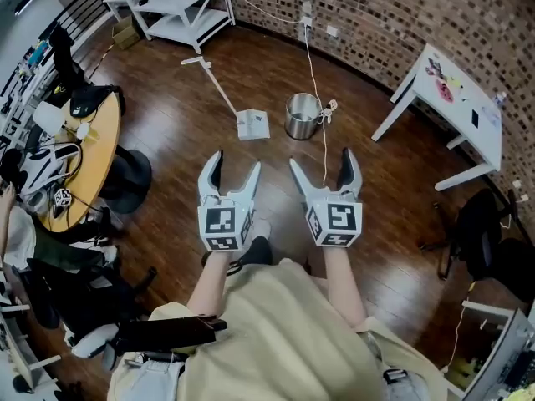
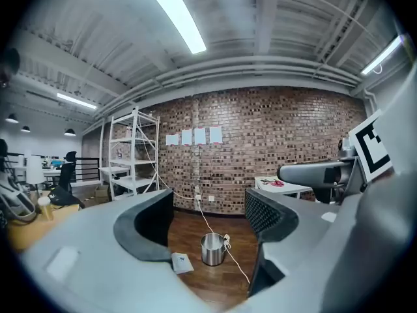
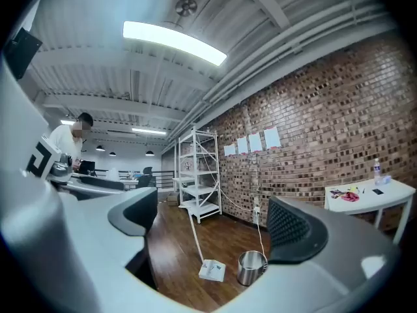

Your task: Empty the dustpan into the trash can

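Toward the upper middle of the head view, the dustpan (image 1: 252, 124) lies flat on the wood floor (image 1: 167, 149). Its long handle (image 1: 213, 82) runs to the upper left. The trash can (image 1: 303, 115) stands just right of it, not touching. Lower down, the left gripper (image 1: 235, 164) and right gripper (image 1: 321, 161) are held out, well apart from both, each with its 2 jaws spread and empty.

Through the left gripper view, we see pan and can low in the centre, framed by the open jaws. We judge the approach is the step in hand, and we should close in squarely.

Across the right gripper view, the handle slants up to the left from the pan at lower centre. We would take that handle partway up with 1 gripper, lift with the pan kept level, and tip only once its lip is over the can's rim. A white cable (image 1: 314, 65) hangs by the can, so we should steer clear of it. Whether the pan holds anything, we cannot tell.
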